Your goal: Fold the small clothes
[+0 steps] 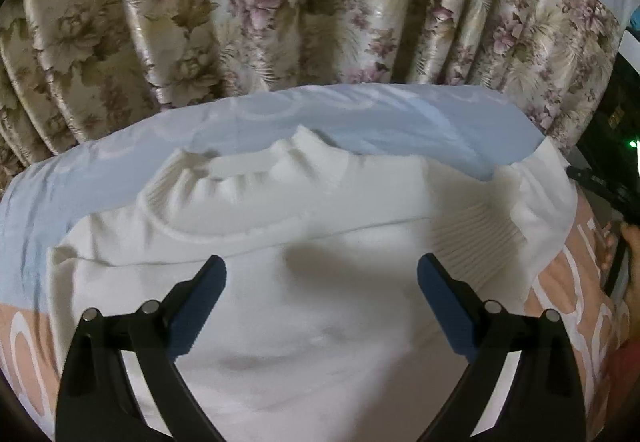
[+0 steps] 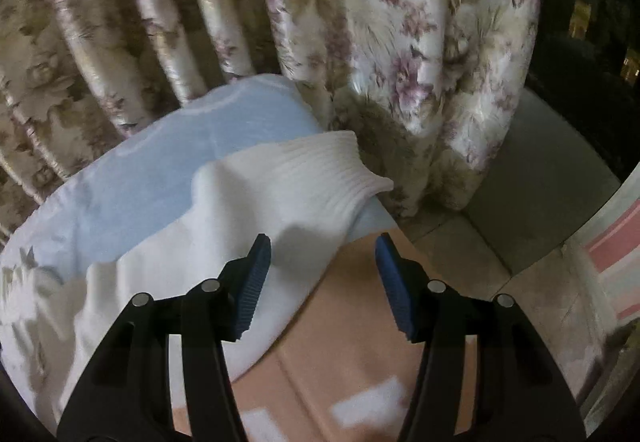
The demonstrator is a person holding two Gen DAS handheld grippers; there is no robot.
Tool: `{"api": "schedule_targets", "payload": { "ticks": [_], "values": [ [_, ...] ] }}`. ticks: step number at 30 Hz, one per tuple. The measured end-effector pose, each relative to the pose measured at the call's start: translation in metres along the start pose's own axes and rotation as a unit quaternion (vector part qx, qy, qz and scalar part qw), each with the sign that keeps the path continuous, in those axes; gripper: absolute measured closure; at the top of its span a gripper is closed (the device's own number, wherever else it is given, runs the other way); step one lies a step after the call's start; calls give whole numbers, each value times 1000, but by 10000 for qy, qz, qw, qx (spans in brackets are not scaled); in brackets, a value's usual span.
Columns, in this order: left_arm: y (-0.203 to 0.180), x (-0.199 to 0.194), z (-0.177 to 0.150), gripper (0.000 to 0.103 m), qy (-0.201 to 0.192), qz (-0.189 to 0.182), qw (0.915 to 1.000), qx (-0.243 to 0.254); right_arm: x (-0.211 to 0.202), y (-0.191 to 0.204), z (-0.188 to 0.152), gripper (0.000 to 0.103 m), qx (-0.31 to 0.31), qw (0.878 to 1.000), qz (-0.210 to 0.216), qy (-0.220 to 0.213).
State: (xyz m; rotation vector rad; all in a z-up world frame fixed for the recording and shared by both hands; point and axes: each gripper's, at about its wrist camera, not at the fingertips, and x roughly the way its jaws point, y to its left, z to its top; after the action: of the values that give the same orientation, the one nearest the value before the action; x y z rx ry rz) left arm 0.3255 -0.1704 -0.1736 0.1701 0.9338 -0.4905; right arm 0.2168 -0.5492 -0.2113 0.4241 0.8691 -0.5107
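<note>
White sweater flat on bed, collar toward far edge. Left gripper wide open above chest; right gripper half-open (empty) beside sleeve cuff.

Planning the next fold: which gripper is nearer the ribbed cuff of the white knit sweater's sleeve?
Right. The right gripper hangs open just short of the ribbed cuff, over the sleeve's edge. The left gripper is open over the sweater's chest, with the cuff off to its right.
</note>
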Motion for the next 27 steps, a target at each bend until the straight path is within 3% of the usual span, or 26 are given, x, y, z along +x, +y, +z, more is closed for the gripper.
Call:
{"api": "schedule_targets", "payload": {
  "ticks": [4,6,7,8,13,16,21,27],
  "values": [
    [-8,5,0,6,43,-12,9999,107,13,-1,7,55,-14,10000,56,27],
    [-8,4,-1,6,59,60,9999,128,12,4,8,72,-207,9998,-17,-63],
    [-7,3,-1,6,61,66,9999,113,10,5,9,88,-306,9994,-75,-139],
    [-5,1,-2,6,57,68,9999,87,4,7,8,90,-384,9990,-26,-247],
    [13,-15,-6,6,27,209,9998,-38,-22,21,8,92,-703,9958,11,-590],
    [29,-27,-12,6,-15,331,9994,-121,-66,45,4,92,-877,9900,362,-1041],
    [66,-44,-25,6,-8,513,9978,-422,-122,124,-23,92,-1567,9736,1144,-1202],
    [110,-63,-39,6,-37,658,9942,-845,-146,243,-77,92,-2326,9458,2060,-942]
  ]
}}
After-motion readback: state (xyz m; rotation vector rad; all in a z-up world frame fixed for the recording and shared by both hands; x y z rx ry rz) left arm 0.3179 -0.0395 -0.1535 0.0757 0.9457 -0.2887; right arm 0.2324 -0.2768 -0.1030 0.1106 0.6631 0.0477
